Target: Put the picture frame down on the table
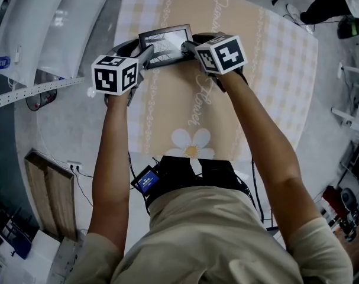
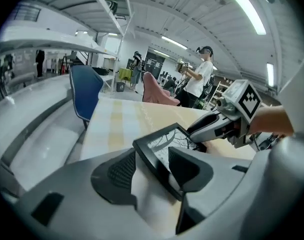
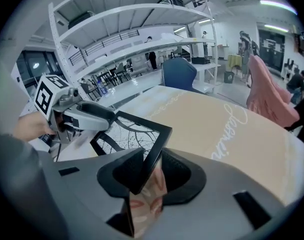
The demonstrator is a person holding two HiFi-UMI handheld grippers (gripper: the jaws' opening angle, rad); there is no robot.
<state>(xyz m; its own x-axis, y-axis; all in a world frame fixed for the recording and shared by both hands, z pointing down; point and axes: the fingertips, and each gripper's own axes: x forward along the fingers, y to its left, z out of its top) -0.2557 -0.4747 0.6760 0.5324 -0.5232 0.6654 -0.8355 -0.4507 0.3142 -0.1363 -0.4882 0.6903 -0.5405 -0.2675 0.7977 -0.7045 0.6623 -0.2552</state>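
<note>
A dark-framed picture frame (image 1: 165, 44) with a black-and-white branch print is held above the table (image 1: 274, 58), one gripper on each side edge. My left gripper (image 1: 145, 55) is shut on its left edge; in the left gripper view the frame (image 2: 162, 154) runs between the jaws of my left gripper (image 2: 154, 176). My right gripper (image 1: 190, 47) is shut on the right edge; in the right gripper view the frame (image 3: 134, 134) sits clamped in my right gripper (image 3: 149, 171). The frame tilts, its face turned up toward me.
The round table wears a beige cloth with checked bands, script and a daisy (image 1: 191, 142). A blue chair (image 2: 85, 91) and a pink-draped chair (image 3: 267, 94) stand at the far side. White shelving (image 1: 31, 34) is on the left. People stand in the background (image 2: 199, 79).
</note>
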